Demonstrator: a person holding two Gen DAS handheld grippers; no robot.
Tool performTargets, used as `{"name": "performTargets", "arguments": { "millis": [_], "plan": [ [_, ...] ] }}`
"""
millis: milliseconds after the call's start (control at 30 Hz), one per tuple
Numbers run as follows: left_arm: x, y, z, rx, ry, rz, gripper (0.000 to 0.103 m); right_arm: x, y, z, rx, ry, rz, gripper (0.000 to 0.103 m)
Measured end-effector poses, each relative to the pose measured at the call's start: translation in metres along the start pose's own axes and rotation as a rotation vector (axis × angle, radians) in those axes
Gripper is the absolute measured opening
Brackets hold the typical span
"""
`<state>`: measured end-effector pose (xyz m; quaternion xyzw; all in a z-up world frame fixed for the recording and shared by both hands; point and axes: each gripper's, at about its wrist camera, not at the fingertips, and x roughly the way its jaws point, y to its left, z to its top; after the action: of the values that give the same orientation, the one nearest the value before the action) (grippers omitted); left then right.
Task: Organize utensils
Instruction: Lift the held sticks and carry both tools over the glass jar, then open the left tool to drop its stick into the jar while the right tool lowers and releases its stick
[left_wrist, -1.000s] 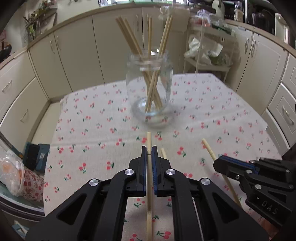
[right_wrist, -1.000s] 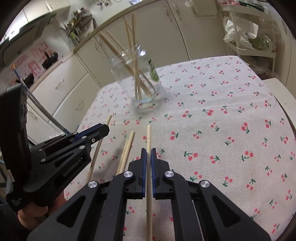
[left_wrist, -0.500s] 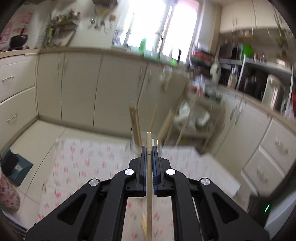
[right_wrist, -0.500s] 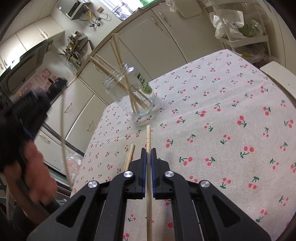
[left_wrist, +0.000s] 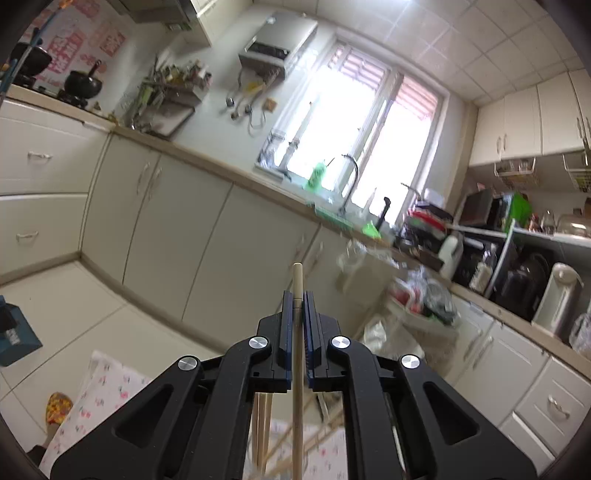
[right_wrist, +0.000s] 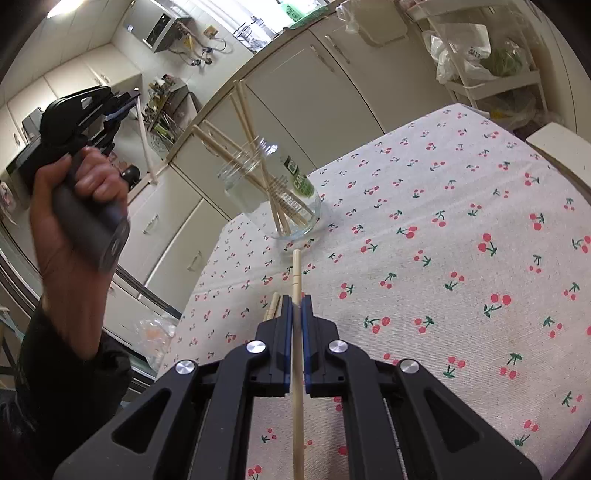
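Note:
A clear glass jar (right_wrist: 275, 201) stands on the cherry-print tablecloth (right_wrist: 443, 258) and holds several wooden chopsticks. My left gripper (left_wrist: 298, 301) is shut on a chopstick (left_wrist: 297, 354) and is tilted up toward the kitchen wall. In the right wrist view it (right_wrist: 125, 101) is raised high at the left, its chopstick (right_wrist: 146, 147) hanging down left of the jar. My right gripper (right_wrist: 296, 306) is shut on another chopstick (right_wrist: 296, 350), above the cloth in front of the jar. One more chopstick (right_wrist: 271, 306) lies on the cloth by my right fingers.
Cream kitchen cabinets (right_wrist: 332, 74) run behind the table. A shelf rack with plastic bags (right_wrist: 487, 62) stands at the far right. The table edge (right_wrist: 554, 140) falls off at the right. A counter with appliances (left_wrist: 517, 266) shows in the left wrist view.
My left gripper has lifted its chopstick off the table and tilted upward, so the jar has dropped out of its view. My right gripper has risen slightly with its chopstick.

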<state>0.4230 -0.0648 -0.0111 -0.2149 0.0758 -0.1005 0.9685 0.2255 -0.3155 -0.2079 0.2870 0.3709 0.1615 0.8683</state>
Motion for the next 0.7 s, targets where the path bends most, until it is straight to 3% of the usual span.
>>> {"name": "performTargets", "arguments": {
  "millis": [267, 700],
  "plan": [
    [0.030, -0.016, 0.003, 0.048, -0.118, 0.049, 0.005, -0.003, -0.003, 0.000, 0.008, -0.014, 0.030, 0.006],
    [0.058, -0.010, -0.049, 0.149, -0.117, 0.102, 0.005, -0.005, -0.003, 0.001, 0.013, -0.015, 0.055, 0.006]
  ]
}}
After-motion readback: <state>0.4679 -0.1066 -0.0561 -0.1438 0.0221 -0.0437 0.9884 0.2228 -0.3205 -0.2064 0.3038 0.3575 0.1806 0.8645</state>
